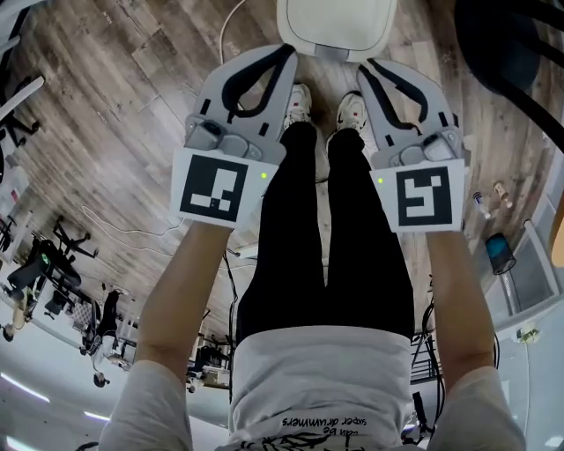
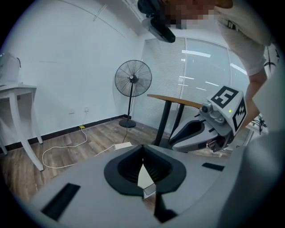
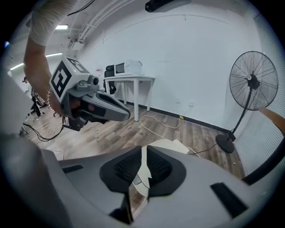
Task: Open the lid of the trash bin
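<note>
The white trash bin (image 1: 337,26), lid down, stands on the wood floor just past the person's shoes. Both grippers hang side by side above and in front of it, pointing down at it. My left gripper (image 1: 288,53) has its tips together, nothing held; in the left gripper view (image 2: 143,147) a sliver of the bin (image 2: 144,178) shows below the tips. My right gripper (image 1: 367,67) stands a narrow slit open (image 3: 144,149) with nothing between the pads; the bin's pale lid (image 3: 171,144) lies beyond them. Neither touches the bin.
The person's black-trousered legs (image 1: 300,220) and white shoes stand between the grippers. A black chair base (image 1: 520,53) is at the right of the bin. A standing fan (image 3: 254,80), a white table (image 3: 133,80), a wood-topped desk (image 2: 178,101) and floor cables (image 1: 132,233) surround the spot.
</note>
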Motion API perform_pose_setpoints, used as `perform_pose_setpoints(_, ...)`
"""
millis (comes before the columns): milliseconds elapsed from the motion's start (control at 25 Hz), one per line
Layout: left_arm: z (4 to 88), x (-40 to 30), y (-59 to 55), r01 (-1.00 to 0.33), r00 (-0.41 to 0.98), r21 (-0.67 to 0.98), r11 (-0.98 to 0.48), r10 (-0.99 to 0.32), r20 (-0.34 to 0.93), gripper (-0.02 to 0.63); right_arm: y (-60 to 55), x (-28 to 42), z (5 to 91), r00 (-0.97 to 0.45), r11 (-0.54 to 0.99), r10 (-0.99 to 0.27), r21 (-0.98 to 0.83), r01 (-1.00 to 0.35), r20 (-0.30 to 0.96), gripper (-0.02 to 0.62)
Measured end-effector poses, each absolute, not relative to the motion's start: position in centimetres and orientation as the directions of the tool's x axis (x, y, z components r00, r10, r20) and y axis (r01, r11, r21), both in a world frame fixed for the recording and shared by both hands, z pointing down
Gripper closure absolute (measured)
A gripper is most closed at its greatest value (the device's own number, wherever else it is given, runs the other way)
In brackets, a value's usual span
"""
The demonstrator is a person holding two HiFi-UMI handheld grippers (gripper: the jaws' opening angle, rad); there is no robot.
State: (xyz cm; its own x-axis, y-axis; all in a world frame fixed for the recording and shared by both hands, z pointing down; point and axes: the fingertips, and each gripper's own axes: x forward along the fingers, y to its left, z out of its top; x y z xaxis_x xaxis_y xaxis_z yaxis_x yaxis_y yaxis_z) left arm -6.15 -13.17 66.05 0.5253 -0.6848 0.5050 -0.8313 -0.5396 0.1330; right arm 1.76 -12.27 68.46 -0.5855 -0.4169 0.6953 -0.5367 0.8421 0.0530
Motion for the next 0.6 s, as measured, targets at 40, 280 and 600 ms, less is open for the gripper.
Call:
perform_pose_setpoints(40,66.7,-6.2,-13.2,-0.836,0.521,0.140,-0.531,-0.686,0.509,0.591,-12.2,1.6,69.1,-0.585,0.849,-0.408,0.055,-0.526,0.701,0.551)
perform_pose_setpoints(280,70.5,-6.1,-13.0,-0.836,0.525,0.176,-0.520,-0.666,0.530,0.591,-11.7,0.6,72.8,-0.584,0.883,-0.363,0.067,-0.465,0.726,0.548)
perform_pose_setpoints(600,74.5,-5.0,-12.9,-0.814,0.547,0.176,-0.554,-0.628,0.554,0.591,-9.9,0.2,78.8,-0.537,0.916,-0.268,0.039,-0.399,0.800,0.548)
